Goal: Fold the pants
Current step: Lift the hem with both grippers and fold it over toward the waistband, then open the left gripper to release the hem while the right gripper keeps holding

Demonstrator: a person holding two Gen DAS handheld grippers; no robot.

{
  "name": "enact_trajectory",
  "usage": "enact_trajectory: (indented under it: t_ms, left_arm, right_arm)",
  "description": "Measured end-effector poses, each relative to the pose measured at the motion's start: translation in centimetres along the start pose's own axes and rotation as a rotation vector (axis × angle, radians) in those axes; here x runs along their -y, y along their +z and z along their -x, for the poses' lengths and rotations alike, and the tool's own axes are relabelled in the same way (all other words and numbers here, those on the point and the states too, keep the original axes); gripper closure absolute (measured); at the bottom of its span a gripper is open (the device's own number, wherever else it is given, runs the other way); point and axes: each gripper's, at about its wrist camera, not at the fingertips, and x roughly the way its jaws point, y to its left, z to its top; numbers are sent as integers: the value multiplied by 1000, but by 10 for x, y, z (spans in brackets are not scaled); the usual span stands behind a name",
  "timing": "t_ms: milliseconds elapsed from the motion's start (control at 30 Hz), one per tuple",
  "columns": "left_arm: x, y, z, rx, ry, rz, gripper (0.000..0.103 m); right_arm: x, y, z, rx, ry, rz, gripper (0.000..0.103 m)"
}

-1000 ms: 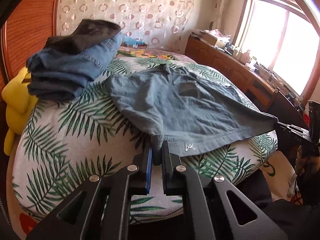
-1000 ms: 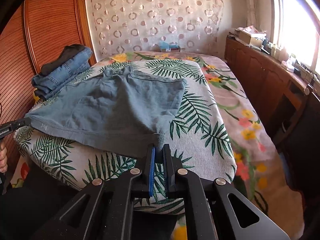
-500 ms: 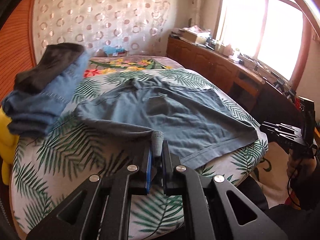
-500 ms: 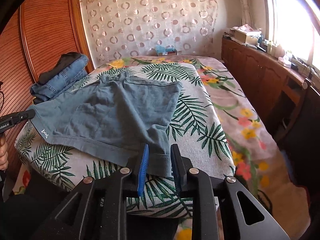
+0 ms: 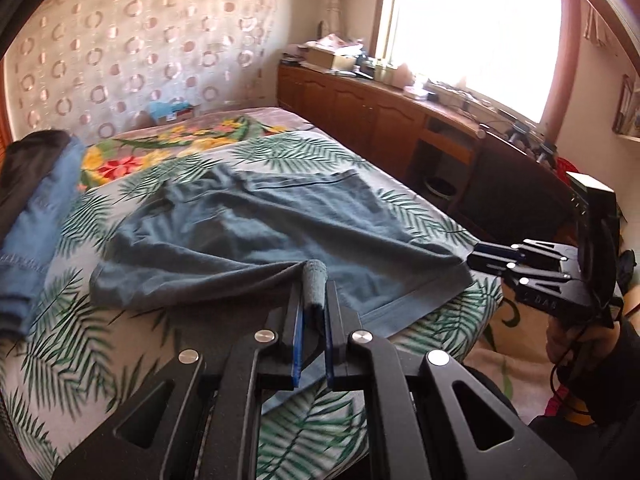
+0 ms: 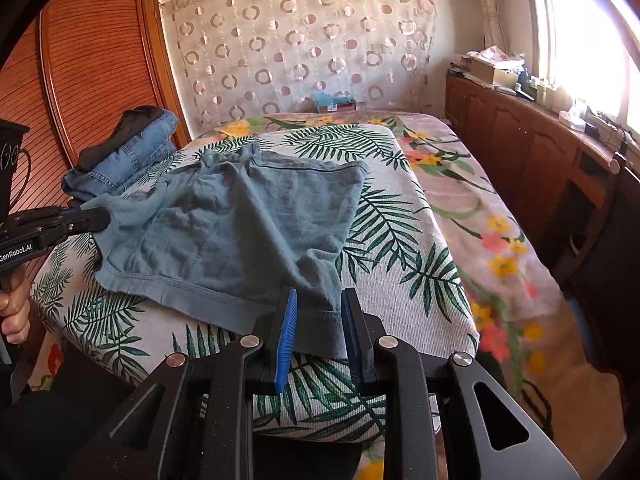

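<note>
On the leafy bed [image 6: 408,280]: soft blue pants [image 6: 256,220], half moved.
Cloth looks light & floppy, so it bends easy; best grabbed at hem corners. Left gripper [image 5: 311,308] is squeezed tight on a bunched hem corner. Right gripper [image 6: 318,320] has jaws apart, other hem corner lying loose btwn them. Left tool's side reads "GenRobot.AI" [image 6: 16,251].

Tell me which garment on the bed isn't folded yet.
The teal-grey shorts, spread open across the palm-leaf bedcover. The blue jeans and the dark garment on top of them sit folded in a stack by the wardrobe.
</note>
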Motion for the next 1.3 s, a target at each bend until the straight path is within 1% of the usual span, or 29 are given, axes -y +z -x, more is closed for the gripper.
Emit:
enact_trajectory:
  t_ms: [267, 400, 500, 700, 833, 867, 933, 967, 1067, 1100, 1133, 1167, 1267, 1300]
  left_arm:
    - [30, 29, -7, 11, -31, -60, 94]
    - [40, 36, -6, 23, -43, -77, 94]
    - [42, 38, -8, 23, -46, -80, 94]
    - [35, 30, -9, 15, -21, -50, 94]
    - [28, 24, -1, 17, -1, -36, 90]
    - [26, 23, 1, 21, 7, -37, 89]
    - [22, 20, 6, 32, 31, -36, 82]
    - [19, 18, 7, 35, 37, -32, 80]
    - [8, 13, 10, 36, 52, -13, 72]
    - [4, 11, 12, 38, 64, -7, 68]
    - [0, 9, 13, 40, 76, -1, 62]
    - [-3, 7, 14, 42, 86, 5, 59]
    - [-15, 1, 14, 37, 97, 25, 57]
    - [-19, -2, 14, 35, 112, 28, 55]
  right_arm:
    - [6, 0, 3, 8, -10, -19, 80]
    - [9, -2, 6, 14, -17, -29, 80]
    - [9, -2, 5, 15, -21, -36, 80]
    - [4, -2, 3, 13, -16, -32, 80]
    - [4, -1, 3, 16, -8, -30, 80]
    - [5, -1, 3, 16, -6, -29, 80]
    - [3, 0, 2, 16, -2, -25, 80]
    - [1, 0, 1, 15, 1, -21, 80]
    - [-2, 2, -1, 12, 10, -12, 80]
    - [-4, 2, -2, 12, 14, -9, 80]
    - [-5, 3, -4, 11, 17, -7, 80]
    - [-5, 3, -4, 11, 20, -4, 80]
    - [-8, 4, -8, 8, 35, 5, 80]
    - [-9, 4, -10, 6, 40, 8, 80]
